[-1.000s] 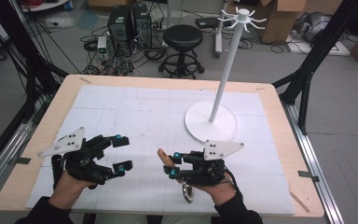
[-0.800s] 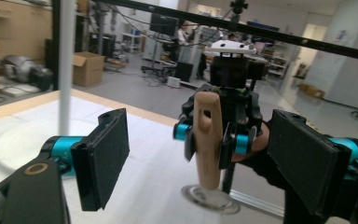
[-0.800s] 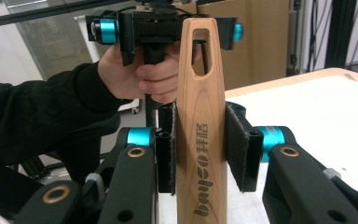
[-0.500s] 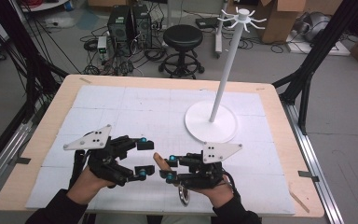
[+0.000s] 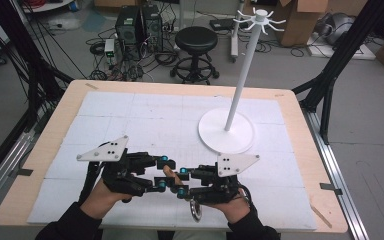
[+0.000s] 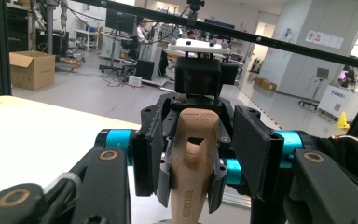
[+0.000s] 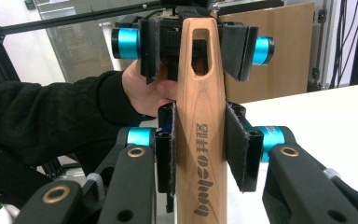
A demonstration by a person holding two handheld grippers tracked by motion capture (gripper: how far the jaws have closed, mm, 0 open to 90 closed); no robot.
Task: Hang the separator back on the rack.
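Pale wood: a handle with a slot at its tip is clamped between the pads of the right hand-held gripper, held out level toward the left hand-held gripper, whose jaws stand apart either side of that tip, likely for a handover. A metal ring hangs below. Both sit low over the tabletop's near edge. Beyond lies open white mat, then the stand far right.

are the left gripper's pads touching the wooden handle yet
Apart. The left gripper view shows the left gripper open, gaps either side of the wooden handle.
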